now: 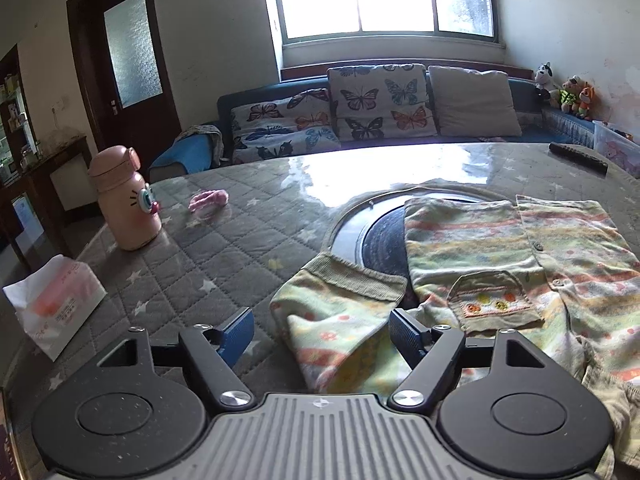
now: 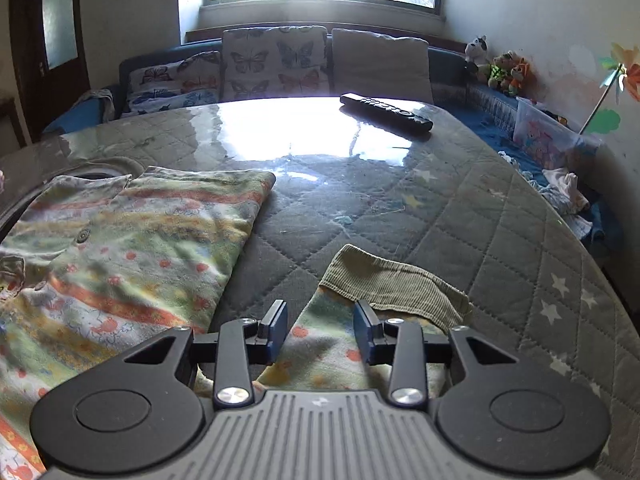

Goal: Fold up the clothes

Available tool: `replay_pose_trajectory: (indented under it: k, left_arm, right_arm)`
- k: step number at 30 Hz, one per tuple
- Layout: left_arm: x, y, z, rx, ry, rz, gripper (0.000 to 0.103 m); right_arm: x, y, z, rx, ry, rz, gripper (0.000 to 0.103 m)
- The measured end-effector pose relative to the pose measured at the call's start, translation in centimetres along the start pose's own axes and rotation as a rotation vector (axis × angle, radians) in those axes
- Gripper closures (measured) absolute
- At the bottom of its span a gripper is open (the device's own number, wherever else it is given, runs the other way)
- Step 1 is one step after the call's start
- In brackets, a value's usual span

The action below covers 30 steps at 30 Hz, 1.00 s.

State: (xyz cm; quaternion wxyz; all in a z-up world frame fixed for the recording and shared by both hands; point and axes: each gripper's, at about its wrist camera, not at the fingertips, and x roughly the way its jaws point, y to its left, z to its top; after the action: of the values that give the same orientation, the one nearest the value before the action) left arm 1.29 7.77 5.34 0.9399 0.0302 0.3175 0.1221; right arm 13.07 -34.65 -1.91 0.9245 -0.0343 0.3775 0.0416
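A child's striped, flower-print shirt (image 1: 520, 256) lies flat on the quilted table, front up, with a small olive pocket (image 1: 494, 300) and buttons. Its left sleeve (image 1: 340, 320) with an olive ribbed cuff lies between the fingers of my left gripper (image 1: 322, 330), which is open just above it. In the right wrist view the shirt body (image 2: 132, 240) is at the left, and the right sleeve (image 2: 384, 300) with its olive cuff lies between the fingers of my right gripper (image 2: 321, 326), which is open.
A pink bottle (image 1: 124, 200), a pink hair band (image 1: 208, 200) and a tissue pack (image 1: 56, 304) sit left on the quilted table (image 1: 224, 248). A round black hob (image 1: 380, 236) lies under the shirt's collar. A remote (image 2: 386, 113) lies at the back; a sofa stands behind.
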Motion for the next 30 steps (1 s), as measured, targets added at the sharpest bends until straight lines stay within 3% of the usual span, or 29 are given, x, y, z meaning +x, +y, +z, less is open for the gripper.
replay_pose_trajectory:
  k: [4,8,16,25,30]
  left_arm:
    - [0.2,-1.1,0.4,0.014,-0.013,-0.031,0.024]
    - [0.4,-2.3,0.7,0.023,-0.018,-0.071,0.024]
    - [0.7,-5.1,0.7,0.062,-0.022,-0.154,0.022]
    - [1.0,-6.2,0.6,0.091,-0.021,-0.194,0.021]
    - [1.1,-6.2,0.5,0.093,-0.018,-0.198,0.021]
  right_arm:
    - [-0.8,-0.8,-0.2,0.032,-0.01,-0.016,0.097]
    - [-2.8,-2.2,-0.6,0.078,-0.05,-0.025,0.099]
    - [-10.6,-6.2,-3.5,0.233,-0.148,-0.078,0.099]
    - [-14.0,-9.1,-9.2,0.397,-0.076,-0.194,0.097]
    - [-14.1,-9.0,-9.3,0.382,-0.093,-0.194,0.094]
